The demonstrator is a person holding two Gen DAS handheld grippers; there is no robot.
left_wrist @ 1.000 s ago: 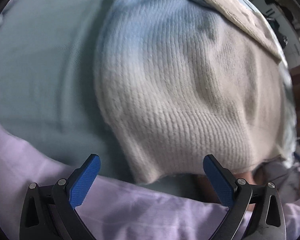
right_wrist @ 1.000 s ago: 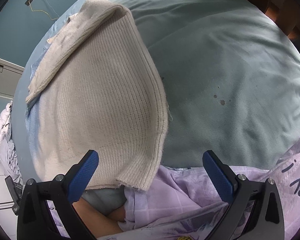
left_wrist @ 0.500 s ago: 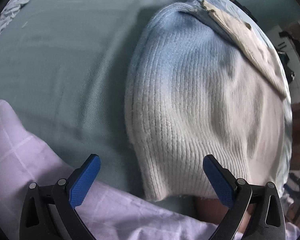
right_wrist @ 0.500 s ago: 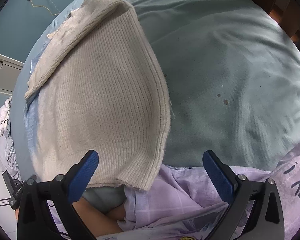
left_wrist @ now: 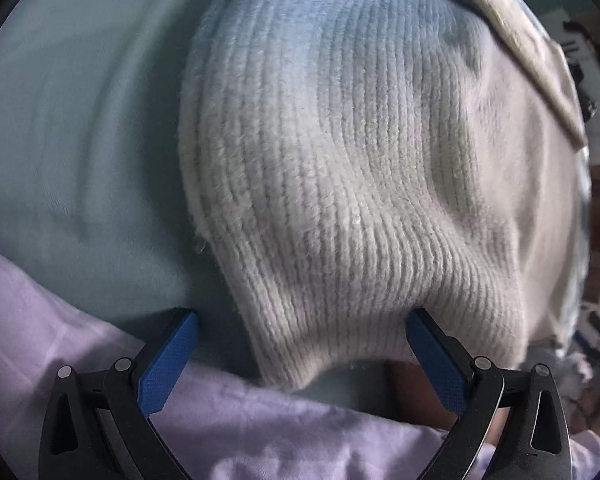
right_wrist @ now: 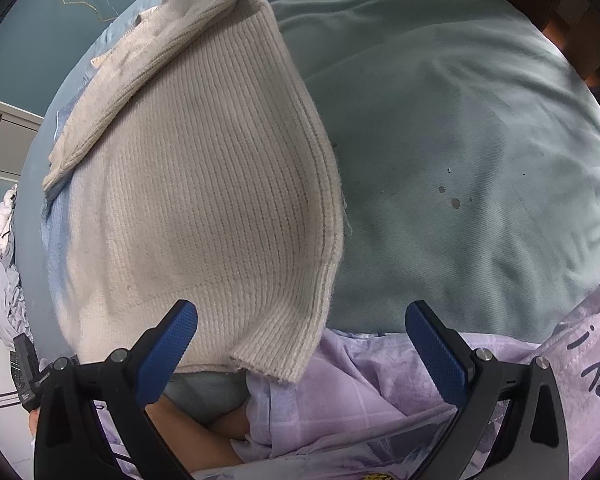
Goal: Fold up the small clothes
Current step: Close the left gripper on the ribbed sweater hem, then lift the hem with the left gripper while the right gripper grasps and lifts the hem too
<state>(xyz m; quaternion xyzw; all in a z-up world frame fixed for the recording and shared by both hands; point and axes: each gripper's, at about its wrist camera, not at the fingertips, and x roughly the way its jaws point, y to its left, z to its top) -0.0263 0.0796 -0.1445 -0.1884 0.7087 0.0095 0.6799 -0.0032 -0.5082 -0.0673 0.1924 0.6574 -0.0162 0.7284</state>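
A cream ribbed knit garment [left_wrist: 360, 184] lies flat on a pale green sheet [left_wrist: 72, 152], with one part folded over along its far edge. My left gripper [left_wrist: 300, 356] is open, and the garment's near left corner hangs between its blue pads. In the right wrist view the same garment [right_wrist: 204, 208] fills the left half. My right gripper [right_wrist: 300, 348] is open, and the garment's near right corner sits between its pads. Neither gripper holds anything.
The person's lilac shirt [right_wrist: 380, 396] and a bare forearm [right_wrist: 196, 436] lie just under both grippers. The green sheet [right_wrist: 480, 184] spreads to the right, with a few dark spots. Wooden furniture [right_wrist: 572, 12] stands at the far right, and crumpled clothes [right_wrist: 4, 248] lie at the far left.
The left gripper has moved in close to the garment's near left corner, which now lies between its pads. The right gripper has barely moved.
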